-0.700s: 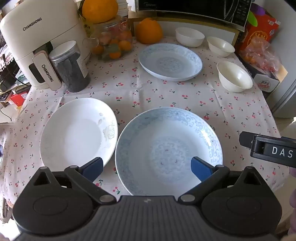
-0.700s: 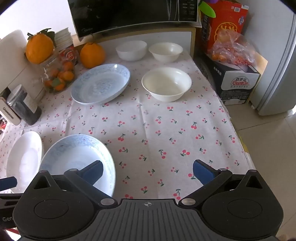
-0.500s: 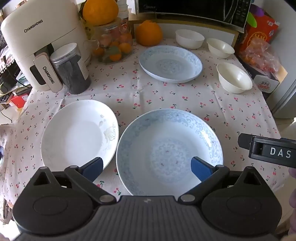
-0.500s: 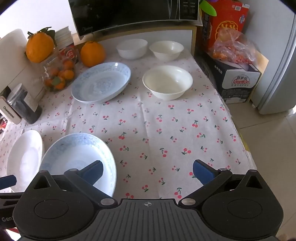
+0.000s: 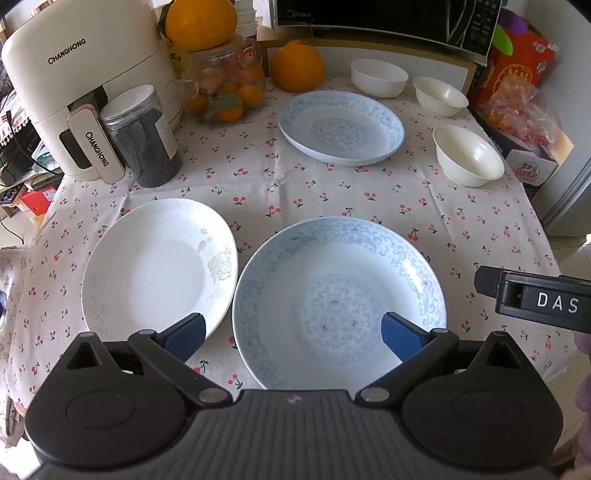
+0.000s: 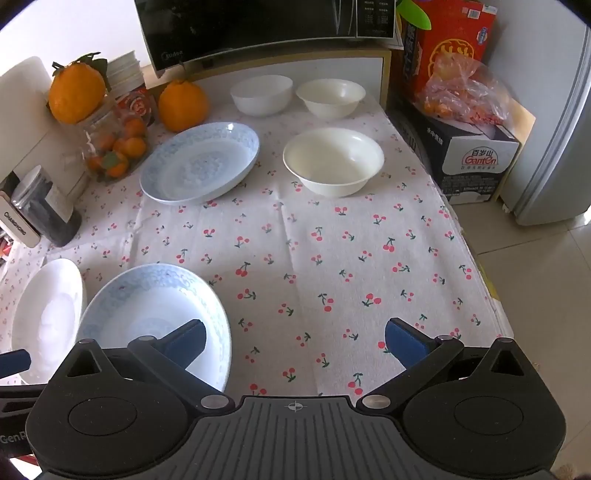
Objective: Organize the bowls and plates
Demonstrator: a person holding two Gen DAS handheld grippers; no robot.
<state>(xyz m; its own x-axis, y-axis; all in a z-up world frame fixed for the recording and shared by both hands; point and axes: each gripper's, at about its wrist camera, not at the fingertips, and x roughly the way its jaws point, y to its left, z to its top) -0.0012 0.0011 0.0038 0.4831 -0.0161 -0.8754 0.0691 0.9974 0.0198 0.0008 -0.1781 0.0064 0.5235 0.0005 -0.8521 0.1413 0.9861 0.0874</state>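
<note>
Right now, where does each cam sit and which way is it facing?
Left wrist: on the left gripper, angled down over the near blue plate and white plate; own open blue fingers show, the right gripper's body at the right edge.
Right wrist: on the right gripper, angled down at bare cherry tablecloth; open fingers show.
Shared: both blue plates, white plate, three bowls, microwave.

1. "CHANGHONG" on white appliance (image 5: 85, 85) body and handle (image 5: 96, 147), far left of left gripper.
2. "Midea" on microwave (image 6: 258, 29), ahead.
3. "GanTen" on box (image 6: 476, 158), right.
4. "DAS" on right gripper (image 5: 543, 301).
</note>
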